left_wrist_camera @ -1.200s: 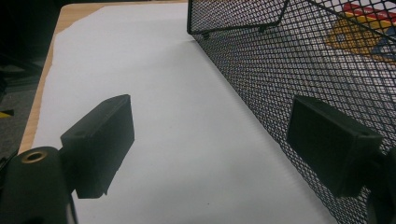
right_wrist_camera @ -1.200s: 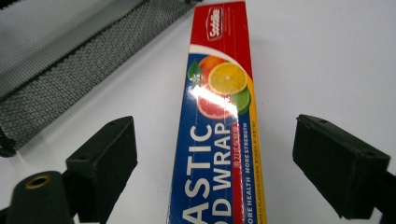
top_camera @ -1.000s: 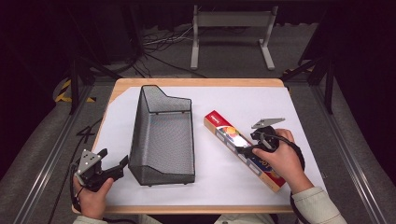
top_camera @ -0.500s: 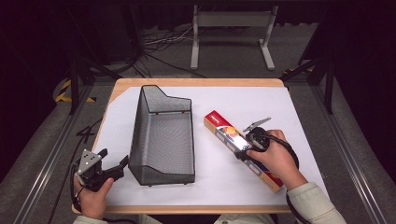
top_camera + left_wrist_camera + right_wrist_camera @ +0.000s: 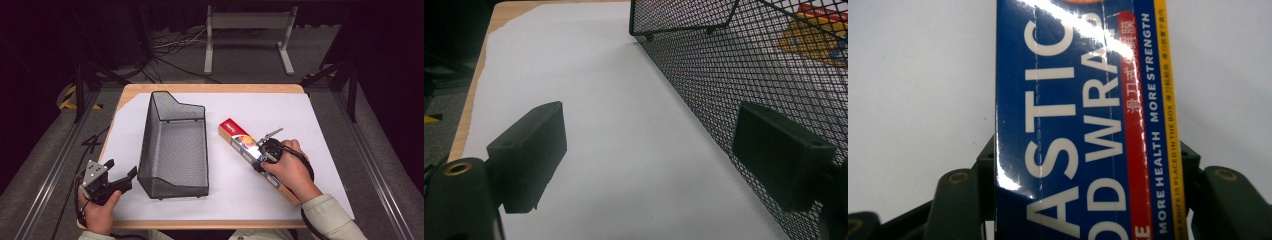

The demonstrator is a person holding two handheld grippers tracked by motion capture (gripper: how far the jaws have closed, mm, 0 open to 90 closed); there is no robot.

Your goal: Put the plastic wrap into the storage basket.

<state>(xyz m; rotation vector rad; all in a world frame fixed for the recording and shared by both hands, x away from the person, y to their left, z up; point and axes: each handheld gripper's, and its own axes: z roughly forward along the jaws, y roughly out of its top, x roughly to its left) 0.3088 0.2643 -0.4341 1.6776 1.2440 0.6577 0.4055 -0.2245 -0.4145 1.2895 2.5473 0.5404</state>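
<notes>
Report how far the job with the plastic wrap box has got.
Done: the right tongs straddle the long blue-and-red plastic wrap box, their jaws just closing against its sides. In hand: the grip; the box lies flat on the white sheet. Left: lifting it, probably into the black mesh basket. The left tongs wait open.

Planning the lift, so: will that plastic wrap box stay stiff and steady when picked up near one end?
The plastic wrap box looks like rigid cardboard, so it probably won't flop. It is long, so an off-centre grip may let it droop. Its glossy face could slip in the right gripper.
</notes>
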